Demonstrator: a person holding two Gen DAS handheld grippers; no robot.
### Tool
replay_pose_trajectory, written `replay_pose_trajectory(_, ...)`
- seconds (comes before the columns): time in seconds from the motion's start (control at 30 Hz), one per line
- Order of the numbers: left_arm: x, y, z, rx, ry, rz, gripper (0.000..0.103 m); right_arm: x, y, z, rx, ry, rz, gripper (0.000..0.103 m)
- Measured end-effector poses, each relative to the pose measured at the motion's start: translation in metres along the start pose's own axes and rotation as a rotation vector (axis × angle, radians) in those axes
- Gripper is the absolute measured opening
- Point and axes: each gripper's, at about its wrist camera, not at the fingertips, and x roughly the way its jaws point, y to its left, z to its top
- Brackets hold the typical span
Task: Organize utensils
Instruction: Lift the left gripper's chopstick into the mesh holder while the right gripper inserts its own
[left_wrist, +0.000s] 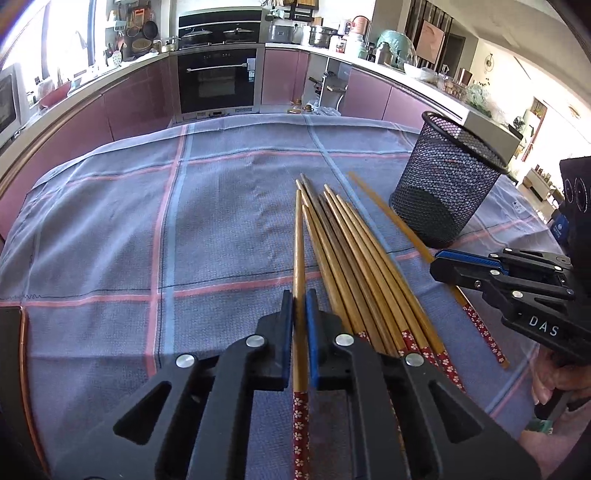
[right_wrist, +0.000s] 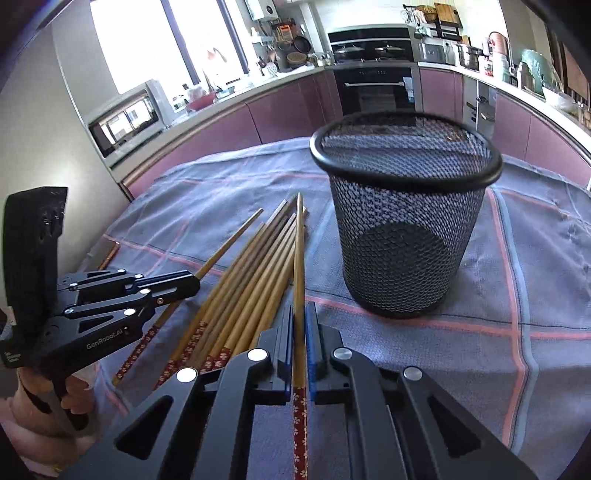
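A single chopstick (left_wrist: 298, 258) is pinched between the blue pads of the left gripper (left_wrist: 300, 295), its bare wooden shaft running up toward 12 o'clock and its red flower-patterned end trailing back between the black linkage arms. Same deal on the other side: a second chopstick (right_wrist: 298, 266) is clamped in the right gripper (right_wrist: 300, 310), jaws closed tight on the wood just above the red printed section. Both grippers are angled down at the table, roughly side by side, with the right gripper seen at 3 o'clock in the left view and the left gripper (right_wrist: 184, 282) at 9 o'clock in the right view. A bit of hand (right_wrist: 40, 398) is visible wrapped around the left handle.

The rest of the chopstick bundle (left_wrist: 354, 266) is fanned out loosely on the cloth just beside the held ones, slim tapered sticks, some lighter, some darker brown, all with the same red floral ends.

A black wire-mesh cup (right_wrist: 402, 221) is standing upright at about 1 o'clock in the right view, round rim, solid-looking base, see-through walls. Everything is laid on a grey-blue woven tablecloth (left_wrist: 110, 229) crossed with pink and pale blue stripes.
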Motion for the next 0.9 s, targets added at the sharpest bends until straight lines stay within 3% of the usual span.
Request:
replay_pose_trajectory(0.37,-0.066,-0.003,0.022,0.007,-0.135,-0.158,0.008,-0.068,-0.001,0.016,-0.016,-0.194,0.079,0.005)
replay_pose_trajectory(0.67,-0.126,-0.017,0.049,0.027,-0.283,-0.254,0.008,-0.106,-0.006,0.036,-0.041,-0.317,0.086,0.005)
replay_pose_trajectory(0.9,-0.146,-0.043,0.087,0.036,-0.378,-0.304,0.008,-0.13,-0.012,0.062,-0.068,-0.394,0.069,0.005)
